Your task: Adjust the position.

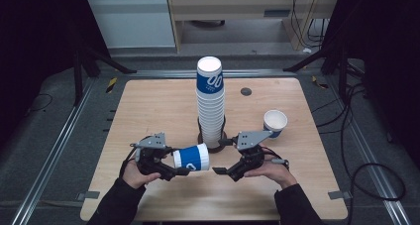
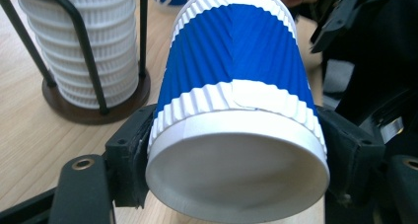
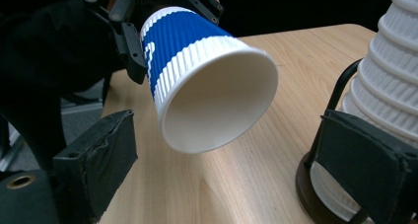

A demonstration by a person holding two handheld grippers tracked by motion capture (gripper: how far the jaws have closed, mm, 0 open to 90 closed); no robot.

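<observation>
Jaws of the left gripper [image 1: 174,171] clamp a blue-and-white ripple paper cup [image 1: 191,157] sideways, near the table's [image 1: 148,106] front edge. Spread wide, the right gripper [image 1: 224,157] faces its rim, apparently mid-handover; next, closing squarely without crushing it.

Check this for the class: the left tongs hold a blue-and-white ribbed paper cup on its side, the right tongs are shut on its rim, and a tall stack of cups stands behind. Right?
Not quite. The right tongs are open and apart from the blue-and-white ribbed paper cup, as the right gripper view shows. The left tongs do hold it sideways, and the tall stack of cups stands behind.
</observation>
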